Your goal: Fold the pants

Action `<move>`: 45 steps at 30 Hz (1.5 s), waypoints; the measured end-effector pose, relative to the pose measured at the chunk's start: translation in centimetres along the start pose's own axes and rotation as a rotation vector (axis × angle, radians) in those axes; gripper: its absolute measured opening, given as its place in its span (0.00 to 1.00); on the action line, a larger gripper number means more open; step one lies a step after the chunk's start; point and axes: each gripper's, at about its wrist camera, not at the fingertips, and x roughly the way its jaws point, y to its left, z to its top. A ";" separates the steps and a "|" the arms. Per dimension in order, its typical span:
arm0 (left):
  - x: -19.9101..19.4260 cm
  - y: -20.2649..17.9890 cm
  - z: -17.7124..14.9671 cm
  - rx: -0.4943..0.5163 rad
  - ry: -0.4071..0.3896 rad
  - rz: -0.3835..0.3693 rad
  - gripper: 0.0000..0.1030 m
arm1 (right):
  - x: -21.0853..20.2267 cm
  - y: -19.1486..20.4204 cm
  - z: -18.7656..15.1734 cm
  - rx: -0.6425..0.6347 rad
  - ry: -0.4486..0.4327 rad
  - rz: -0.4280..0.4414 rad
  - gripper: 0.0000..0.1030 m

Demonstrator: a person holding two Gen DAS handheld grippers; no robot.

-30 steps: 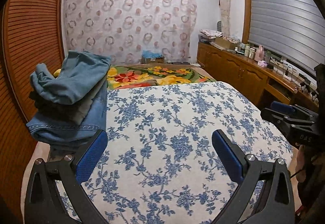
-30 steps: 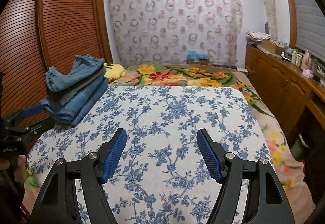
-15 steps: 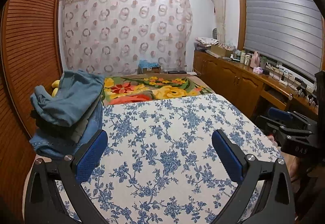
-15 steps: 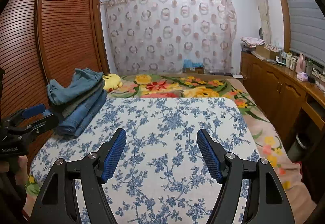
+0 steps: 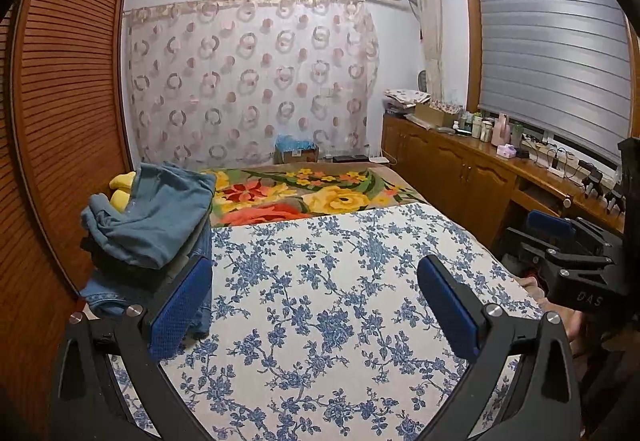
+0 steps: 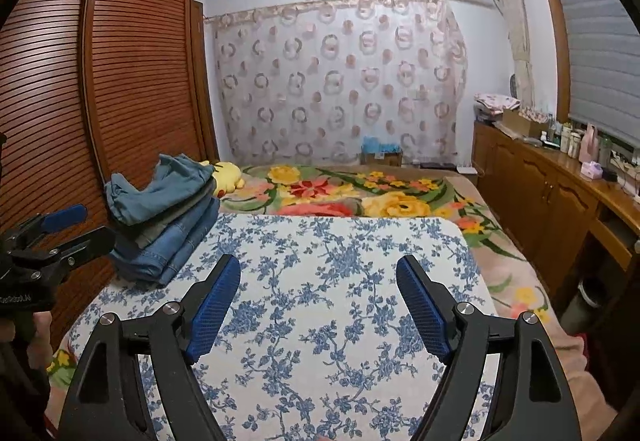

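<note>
Between garments, by the look of it: pants (image 6: 168, 225) stacked folded at the left edge of the floral sheet (image 6: 328, 281), top pair rumpled, yellow toy (image 6: 226, 177) just behind. Rest of the sheet bare. Left gripper (image 5: 314, 305) wide, nothing between pads, stack just beyond its left finger. Right gripper (image 6: 318, 303) wide too, jaws just been opening, empty, over mid-sheet. No loose pants in either view. Next move, likely: fetch another pair, spread flat on the sheet; else tidy the top of the stack.
</note>
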 end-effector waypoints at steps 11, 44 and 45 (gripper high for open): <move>-2.2 0.9 0.7 -0.003 -0.043 0.024 1.00 | -0.3 0.1 -0.1 -0.010 -0.054 -0.013 0.81; -2.1 1.9 0.5 -0.017 -0.047 0.049 1.00 | 0.0 0.2 -1.1 -0.015 -0.059 -0.029 0.81; -2.2 1.8 0.5 -0.015 -0.048 0.050 1.00 | 0.0 0.2 -1.1 -0.015 -0.060 -0.030 0.81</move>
